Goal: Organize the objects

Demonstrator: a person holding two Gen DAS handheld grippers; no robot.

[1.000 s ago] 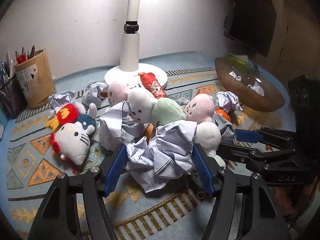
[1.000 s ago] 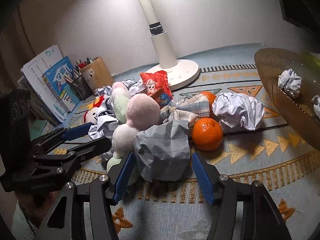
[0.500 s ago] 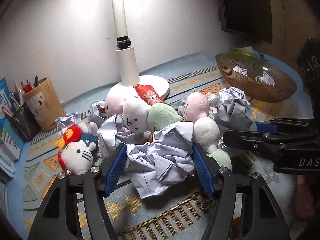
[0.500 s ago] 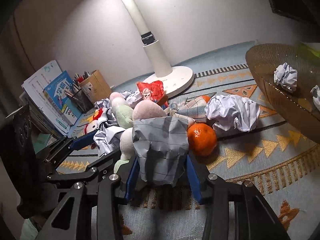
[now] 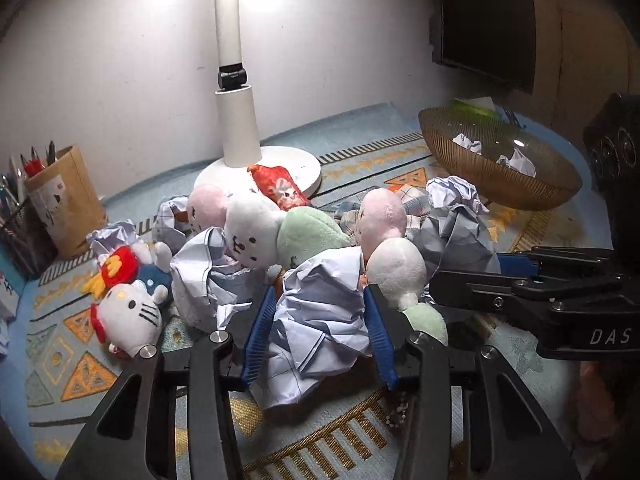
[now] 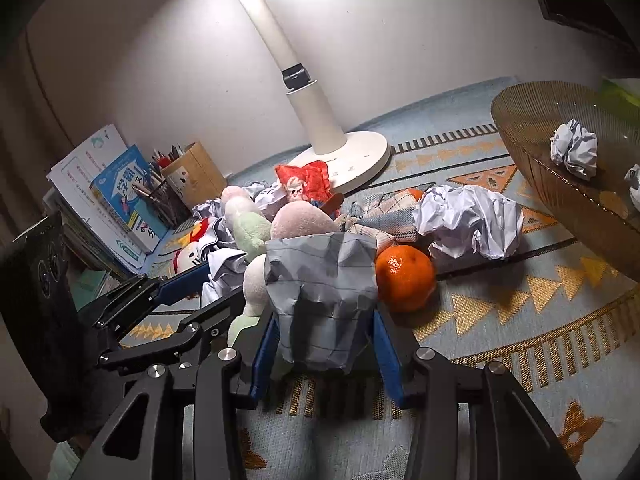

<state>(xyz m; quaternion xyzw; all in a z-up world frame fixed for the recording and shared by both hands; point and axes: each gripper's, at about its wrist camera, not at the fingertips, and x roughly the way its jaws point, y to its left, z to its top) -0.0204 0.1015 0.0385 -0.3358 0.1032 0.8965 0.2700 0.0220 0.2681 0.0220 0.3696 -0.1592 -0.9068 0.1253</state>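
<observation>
While our left gripper clamps a white paper ball and our right gripper pinches a grey paper wad, plush toys crowd behind, an orange sits just right, the basket far right

A white lamp stands on a round base at the back of the patterned blue mat, against the pale wall. Left of the lamp, near the wall, sit a brown pen holder and a black mesh pen cup. Books lean farther left. A dark screen hangs right of the lamp.
</observation>
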